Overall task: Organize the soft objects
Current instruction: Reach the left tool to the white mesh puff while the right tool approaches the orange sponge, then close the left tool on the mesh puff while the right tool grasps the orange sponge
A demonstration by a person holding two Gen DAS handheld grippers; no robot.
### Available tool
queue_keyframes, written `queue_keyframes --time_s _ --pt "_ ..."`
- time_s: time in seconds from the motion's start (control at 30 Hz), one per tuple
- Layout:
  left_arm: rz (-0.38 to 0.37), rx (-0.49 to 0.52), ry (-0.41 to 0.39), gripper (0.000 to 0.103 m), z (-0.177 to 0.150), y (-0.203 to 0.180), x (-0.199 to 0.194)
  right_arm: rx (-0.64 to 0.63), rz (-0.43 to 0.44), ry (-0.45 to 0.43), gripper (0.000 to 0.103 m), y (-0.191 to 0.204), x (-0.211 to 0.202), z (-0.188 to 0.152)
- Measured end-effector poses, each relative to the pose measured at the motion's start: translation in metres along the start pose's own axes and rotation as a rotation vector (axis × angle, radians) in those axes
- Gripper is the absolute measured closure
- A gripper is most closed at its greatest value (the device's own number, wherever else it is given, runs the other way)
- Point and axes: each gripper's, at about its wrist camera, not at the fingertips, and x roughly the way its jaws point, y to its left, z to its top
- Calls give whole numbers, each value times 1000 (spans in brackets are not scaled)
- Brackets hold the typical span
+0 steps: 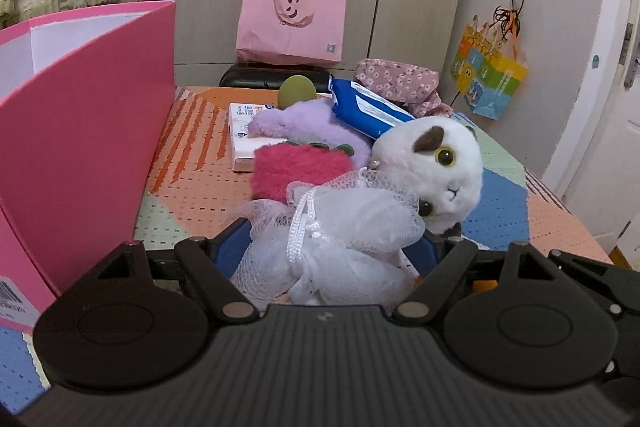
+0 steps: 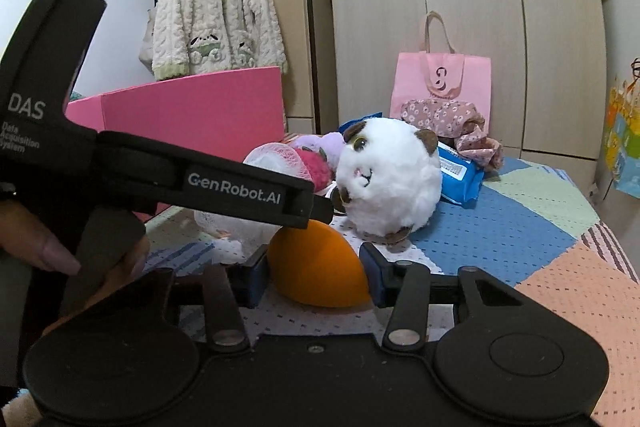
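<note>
My left gripper (image 1: 332, 255) is closed around a white mesh bath puff (image 1: 332, 247), its blue pads pressed into the mesh low over the table. Behind the puff lie a white plush cat (image 1: 440, 163), a red fuzzy plush (image 1: 300, 167), a purple plush (image 1: 312, 127), a blue wipes pack (image 1: 368, 107) and a floral cloth (image 1: 400, 83). My right gripper (image 2: 316, 275) is shut on an orange egg-shaped sponge (image 2: 316, 267) just above the table. In the right wrist view the left gripper's body (image 2: 240, 183) crosses in front of the puff (image 2: 240, 227), with the cat (image 2: 388, 175) behind.
An open pink box (image 1: 80, 131) stands at the left of the table; it also shows in the right wrist view (image 2: 192, 107). A white tissue pack (image 1: 244, 135) and a green round sponge (image 1: 297, 89) lie further back. A pink tote bag (image 1: 292, 23) sits behind the patterned tablecloth (image 1: 500, 211).
</note>
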Motion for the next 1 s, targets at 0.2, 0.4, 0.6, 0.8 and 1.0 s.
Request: queue_keyframes --time_s 0.2,0.4,0.6,0.8,1.0 --pt "21 -25 12 37 2 1 -4 -14 -10 -8 51 3 -3 -2" --pt "7 -17 -5 52 1 2 -12 -10 -28 -11 54 4 -4 -1" --pt "-3 -38 -28 55 1 8 -25 -52 -65 -20 54 10 -9 -4" --pt "-44 -86 -4 55 -2 18 -36 -56 -84 -3 54 14 -14 -3" --pt "-24 -48 -6 55 -6 15 -52 -53 -91 -26 54 18 -24 0"
